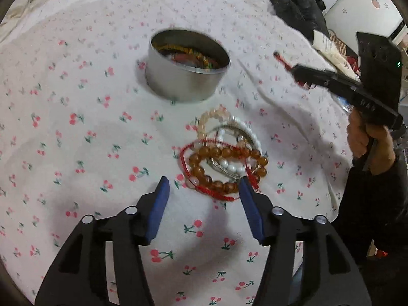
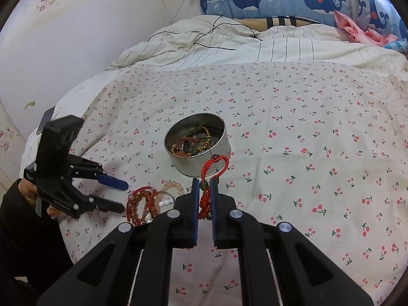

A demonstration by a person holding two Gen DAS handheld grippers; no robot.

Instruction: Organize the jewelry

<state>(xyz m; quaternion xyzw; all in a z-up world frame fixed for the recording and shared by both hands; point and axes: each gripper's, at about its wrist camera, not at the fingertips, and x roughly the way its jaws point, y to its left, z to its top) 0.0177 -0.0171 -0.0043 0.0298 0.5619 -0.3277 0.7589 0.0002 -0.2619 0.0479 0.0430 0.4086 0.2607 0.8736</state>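
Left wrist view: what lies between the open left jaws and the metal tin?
The pile of bracelets lies there on the cherry-print sheet, just beyond the left gripper; past it, bare sheet reaches the metal tin.

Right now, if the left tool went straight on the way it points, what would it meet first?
Probably the pile of bracelets: it lies just past the fingertips of the open left tool, with the round tin farther along. Depth is unclear, so it might pass above them.
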